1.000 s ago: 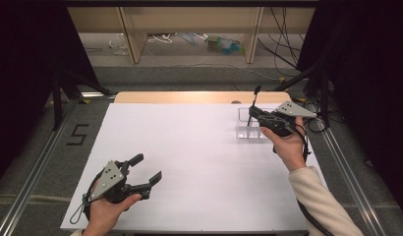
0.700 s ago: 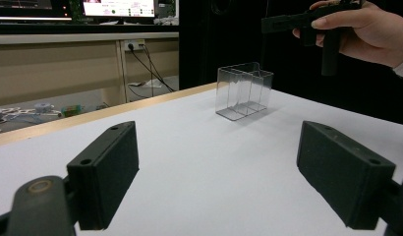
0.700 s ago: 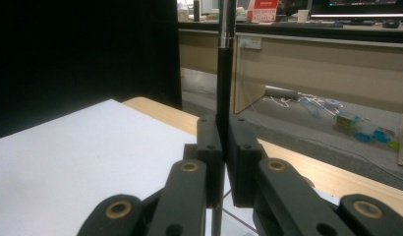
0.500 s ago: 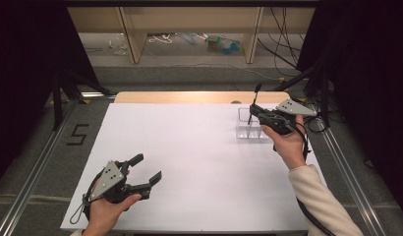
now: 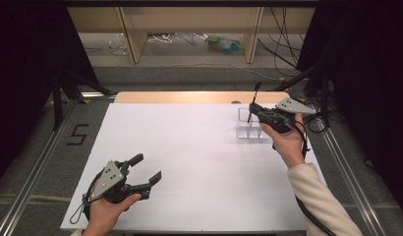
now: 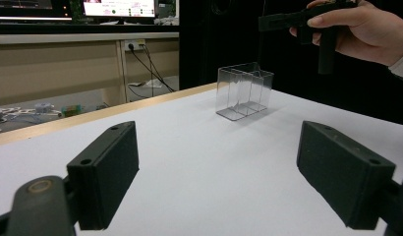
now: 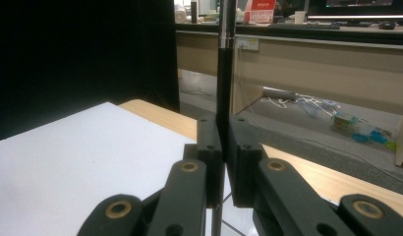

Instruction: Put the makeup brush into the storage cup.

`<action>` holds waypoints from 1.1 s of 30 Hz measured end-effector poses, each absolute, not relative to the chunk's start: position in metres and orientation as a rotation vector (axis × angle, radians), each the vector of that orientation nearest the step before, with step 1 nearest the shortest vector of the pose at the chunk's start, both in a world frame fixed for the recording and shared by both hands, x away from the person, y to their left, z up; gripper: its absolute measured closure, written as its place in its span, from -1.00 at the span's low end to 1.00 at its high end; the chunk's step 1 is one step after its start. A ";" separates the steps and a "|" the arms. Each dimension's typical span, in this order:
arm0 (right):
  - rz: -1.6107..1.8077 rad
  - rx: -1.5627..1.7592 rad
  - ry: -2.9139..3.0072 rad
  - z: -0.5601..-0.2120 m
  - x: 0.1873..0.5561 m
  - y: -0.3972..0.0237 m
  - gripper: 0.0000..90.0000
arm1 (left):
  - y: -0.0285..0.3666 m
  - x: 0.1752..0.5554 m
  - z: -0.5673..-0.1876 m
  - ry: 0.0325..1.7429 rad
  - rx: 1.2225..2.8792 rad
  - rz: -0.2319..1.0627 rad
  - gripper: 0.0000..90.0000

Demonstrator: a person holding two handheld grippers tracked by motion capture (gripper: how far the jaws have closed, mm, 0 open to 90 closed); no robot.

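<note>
In the right gripper view the right gripper (image 7: 223, 162) is closed tight on a thin black pen (image 7: 225, 73), standing upright. The high view adds that it hangs above the clear divided holder (image 5: 252, 129) at the far right of the white worktop (image 5: 199, 162). The left gripper (image 5: 146, 170) rests wide open and empty near the front edge. Behind are wooden shelves (image 5: 189, 24) with cables.

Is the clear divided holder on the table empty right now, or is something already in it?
Empty, as far as visible: the clear holder shows bare compartments, and the black pen is clamped in the right claw above it.
</note>
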State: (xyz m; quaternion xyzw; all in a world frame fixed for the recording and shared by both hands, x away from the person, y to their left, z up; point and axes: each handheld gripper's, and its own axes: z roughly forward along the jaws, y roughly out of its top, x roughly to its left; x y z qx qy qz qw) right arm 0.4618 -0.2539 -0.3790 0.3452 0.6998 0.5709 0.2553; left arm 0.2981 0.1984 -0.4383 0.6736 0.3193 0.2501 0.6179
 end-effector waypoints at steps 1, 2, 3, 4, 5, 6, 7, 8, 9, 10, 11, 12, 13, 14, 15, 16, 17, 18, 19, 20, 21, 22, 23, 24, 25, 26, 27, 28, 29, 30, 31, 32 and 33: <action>1.551 0.933 1.892 -0.379 0.462 -0.254 0.91 | 0.198 0.298 -0.438 0.734 1.551 0.577 -0.65; 1.562 0.931 1.880 -0.379 0.463 -0.254 0.91 | 0.199 0.298 -0.438 0.733 1.552 0.578 -0.65; 1.560 0.930 1.881 -0.379 0.463 -0.254 0.91 | 0.199 0.298 -0.438 0.733 1.552 0.577 -0.65; 1.561 0.925 1.876 -0.379 0.464 -0.254 0.91 | 0.199 0.298 -0.438 0.735 1.550 0.577 -0.65; 1.549 0.930 1.887 -0.378 0.463 -0.254 0.91 | 0.199 0.298 -0.438 0.734 1.551 0.577 -0.65; 1.562 0.926 1.870 -0.379 0.464 -0.254 0.91 | 0.199 0.298 -0.438 0.733 1.550 0.577 -0.65; 1.560 0.930 1.866 -0.379 0.464 -0.254 0.91 | 0.199 0.298 -0.438 0.733 1.550 0.578 -0.65; 1.560 0.933 1.866 -0.379 0.465 -0.254 0.91 | 0.199 0.298 -0.438 0.733 1.551 0.578 -0.65; 1.548 0.938 1.889 -0.378 0.464 -0.255 0.91 | 0.199 0.298 -0.438 0.734 1.550 0.577 -0.65; 1.551 0.931 1.871 -0.378 0.465 -0.254 0.91 | 0.199 0.298 -0.438 0.735 1.549 0.577 -0.65; 1.552 0.930 1.866 -0.378 0.466 -0.254 0.91 | 0.199 0.298 -0.438 0.735 1.550 0.577 -0.65; 1.546 0.938 1.880 -0.377 0.466 -0.254 0.91 | 0.199 0.298 -0.438 0.734 1.550 0.577 -0.65; 1.554 0.931 1.863 -0.377 0.466 -0.254 0.91 | 0.199 0.298 -0.438 0.733 1.550 0.577 -0.65; 1.554 0.933 1.862 -0.377 0.467 -0.253 0.91 | 0.199 0.298 -0.438 0.733 1.551 0.577 -0.65; 1.549 0.932 1.865 -0.377 0.467 -0.253 0.91 | 0.199 0.298 -0.438 0.732 1.552 0.577 -0.65; 1.549 0.934 1.866 -0.377 0.467 -0.253 0.91 | 0.199 0.298 -0.438 0.733 1.551 0.577 -0.65; 1.548 0.938 1.869 -0.377 0.467 -0.253 0.91 | 0.199 0.298 -0.438 0.733 1.550 0.577 -0.65; 1.549 0.929 1.867 -0.377 0.469 -0.253 0.91 | 0.199 0.298 -0.438 0.734 1.549 0.577 -0.65; 1.538 0.937 1.879 -0.377 0.468 -0.254 0.91 | 0.199 0.298 -0.438 0.735 1.549 0.576 -0.65; 1.540 0.938 1.878 -0.377 0.469 -0.253 0.91 | 0.199 0.298 -0.438 0.735 1.549 0.576 -0.65; 1.537 0.938 1.878 -0.377 0.469 -0.253 0.91 | 0.199 0.298 -0.438 0.735 1.549 0.577 -0.65; 1.534 0.937 1.877 -0.377 0.469 -0.253 0.91 | 0.199 0.298 -0.438 0.734 1.549 0.577 -0.65; 1.539 0.932 1.872 -0.377 0.470 -0.253 0.91 | 0.199 0.298 -0.438 0.735 1.549 0.576 -0.65; 1.540 0.938 1.875 -0.377 0.470 -0.253 0.91 | 0.199 0.298 -0.438 0.734 1.549 0.577 -0.65; 1.539 0.936 1.876 -0.377 0.470 -0.253 0.91 | 0.199 0.298 -0.438 0.734 1.549 0.576 -0.65; 1.538 0.944 1.874 -0.377 0.470 -0.253 0.91 | 0.199 0.298 -0.438 0.734 1.549 0.577 -0.65; 1.536 0.937 1.866 -0.377 0.471 -0.253 0.91 | 0.199 0.298 -0.438 0.734 1.549 0.577 -0.65; 1.541 0.935 1.858 -0.377 0.472 -0.253 0.91 | 0.199 0.298 -0.438 0.735 1.548 0.577 -0.65; 1.541 0.935 1.856 -0.377 0.472 -0.253 0.91 | 0.199 0.298 -0.438 0.734 1.549 0.576 -0.65; 1.542 0.935 1.857 -0.377 0.472 -0.253 0.91 | 0.199 0.298 -0.438 0.735 1.549 0.576 -0.65; 1.543 0.939 1.862 -0.377 0.472 -0.253 0.91 | 0.199 0.298 -0.438 0.735 1.548 0.576 -0.65; 1.527 0.944 1.875 -0.377 0.472 -0.254 0.91 | 0.199 0.298 -0.438 0.735 1.549 0.576 -0.65; 1.524 0.945 1.883 -0.377 0.472 -0.254 0.91 | 0.198 0.298 -0.439 0.737 1.547 0.573 -0.65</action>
